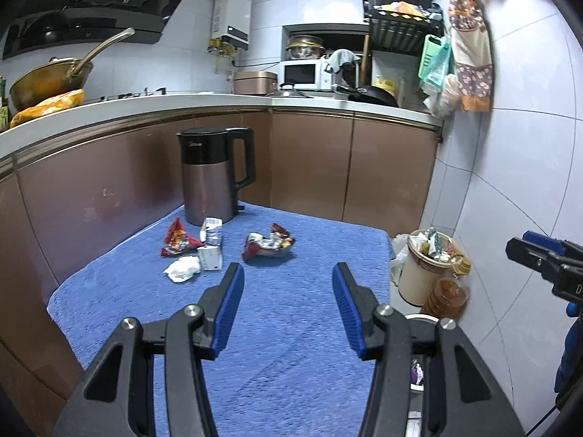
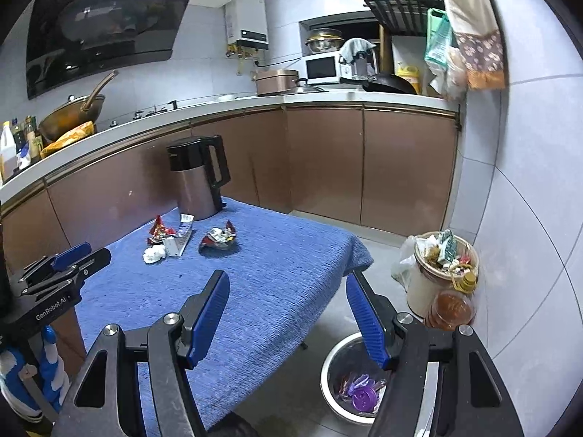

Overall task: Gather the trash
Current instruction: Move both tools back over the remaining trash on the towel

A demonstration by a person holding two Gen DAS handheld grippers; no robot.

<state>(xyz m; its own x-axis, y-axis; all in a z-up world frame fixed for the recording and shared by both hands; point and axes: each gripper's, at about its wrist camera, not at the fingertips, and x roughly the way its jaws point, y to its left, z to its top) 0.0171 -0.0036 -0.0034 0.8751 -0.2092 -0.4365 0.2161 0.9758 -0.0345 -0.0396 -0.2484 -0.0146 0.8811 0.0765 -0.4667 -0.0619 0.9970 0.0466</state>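
- Trash cluster sits at the far left of the tabletop (image 1: 291, 327), in front of the kettle (image 1: 215, 174): red snack wrapper (image 1: 177, 242), two small white cartons (image 1: 211, 244), crumpled white tissue (image 1: 183, 268), and a torn-open red-and-silver wrapper (image 1: 267, 245) a little to the right of the rest.
- The wrapper, cartons and tissue lie touching or just beside each other; the torn wrapper lies apart from them.
- Left tongs (image 1: 288, 271): wide open, nothing held, hovering over the blue cloth on the near side of the trash. Torn wrapper is just ahead and slightly left of the gap; tissue and cartons are off beyond the left finger.
- Right tongs (image 2: 288, 280): wide open too, empty, held over the right edge of the tabletop; trash is well apart, ahead and to the left.
- Metal bin (image 2: 349, 382) stands on the floor right of the tabletop, below the right tongs, with purple scraps already inside. Likely drop spot.
- Overfull cream bin (image 2: 437, 276) sits further right against the wall, with a jar beside it; looks too full to take more.
- Step in hand, my read: pick one piece. The torn wrapper is nearest for the left tongs.
- Doing it well: come down with the opening straddling the wrapper's raised crumpled edge, pinch the foil and not the cloth, lift clear before swinging right to the metal bin.
- Risk: light foil slips, or the terry cloth snags in the pinch.
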